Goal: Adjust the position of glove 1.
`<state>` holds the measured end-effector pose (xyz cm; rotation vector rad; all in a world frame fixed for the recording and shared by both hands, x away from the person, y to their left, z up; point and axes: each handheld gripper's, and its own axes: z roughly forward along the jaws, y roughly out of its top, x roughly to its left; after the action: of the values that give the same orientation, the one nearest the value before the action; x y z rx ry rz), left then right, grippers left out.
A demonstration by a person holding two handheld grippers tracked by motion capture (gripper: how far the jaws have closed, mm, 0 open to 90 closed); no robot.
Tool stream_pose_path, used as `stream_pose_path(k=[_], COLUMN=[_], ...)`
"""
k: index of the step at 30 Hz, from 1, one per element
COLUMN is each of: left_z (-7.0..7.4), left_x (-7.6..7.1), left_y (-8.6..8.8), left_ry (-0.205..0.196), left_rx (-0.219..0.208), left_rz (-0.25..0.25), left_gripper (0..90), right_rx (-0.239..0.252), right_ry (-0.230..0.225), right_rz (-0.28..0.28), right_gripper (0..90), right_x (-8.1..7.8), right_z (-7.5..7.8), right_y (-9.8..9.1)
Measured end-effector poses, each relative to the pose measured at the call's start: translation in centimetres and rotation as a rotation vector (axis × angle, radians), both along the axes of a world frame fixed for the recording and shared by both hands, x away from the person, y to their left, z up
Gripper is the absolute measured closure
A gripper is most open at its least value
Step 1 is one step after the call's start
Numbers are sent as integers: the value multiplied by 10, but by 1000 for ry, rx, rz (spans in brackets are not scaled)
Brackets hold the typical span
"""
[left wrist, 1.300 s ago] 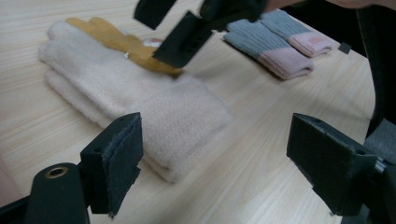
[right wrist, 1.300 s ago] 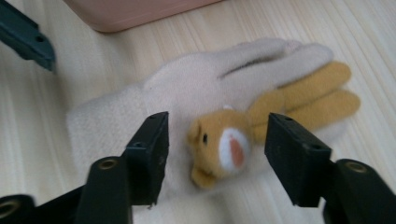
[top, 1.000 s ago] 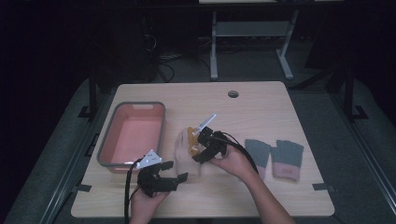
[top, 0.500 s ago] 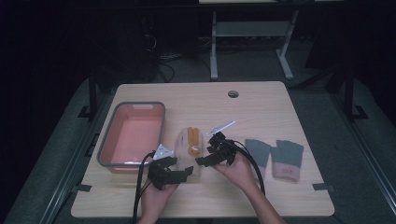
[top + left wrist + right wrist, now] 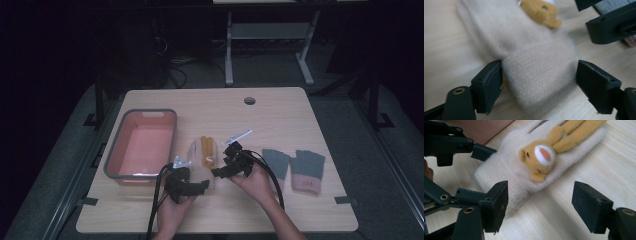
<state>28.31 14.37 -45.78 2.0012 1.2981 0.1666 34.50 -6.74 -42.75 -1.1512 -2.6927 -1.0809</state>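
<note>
A cream fleece mitten, soft and napped, carries a tan plush bear with a pale felt muzzle. My matt black plastic fingers show brass-coloured rivets. The counter is pale wood grain, smooth and matt. The pink tub looks like glossy plastic; grey knitted gloves lie near the right edge.

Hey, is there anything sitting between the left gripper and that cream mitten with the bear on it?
Nothing visible. The left gripper has its jaws open on either side of the cuff end of the cream mitten, which lies flat on the table. The right gripper sits close by, off to the side.
</note>
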Motion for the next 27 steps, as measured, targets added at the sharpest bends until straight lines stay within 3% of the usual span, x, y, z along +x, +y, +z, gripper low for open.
stream_pose_path(k=[2,8,11,13,16,21,24,27], left_z=[-2,-2,-2,-2,-2,-2,-3,-3], left_x=[2,6,9,10,12,14,16,16], left_y=[-1,-11,-15,-17,-17,-15,-14,-15], left_ry=[26,12,12,7,15,14,12,14], left_rx=[-27,19,23,27,22,16,5,-1], left_rz=[-12,-71,-89,-100,-112,-125,-145,-163], left_gripper=[221,258,286,312,325,336,347,354], right_rx=[-7,-15,-5,8,59,84,106,96], right_ry=[-5,-3,6,17,67,141,164,167], right_rz=[-6,-24,-37,-45,-53,-54,-45,-31], right_gripper=[291,294,305,338,426,529,617,671], right_x=[0,1,3,5,11,18,19,18], right_z=[0,3,3,2,-6,-23,-27,-26], right_y=[-1,-11,-16,-17,-14,-4,-2,-2])
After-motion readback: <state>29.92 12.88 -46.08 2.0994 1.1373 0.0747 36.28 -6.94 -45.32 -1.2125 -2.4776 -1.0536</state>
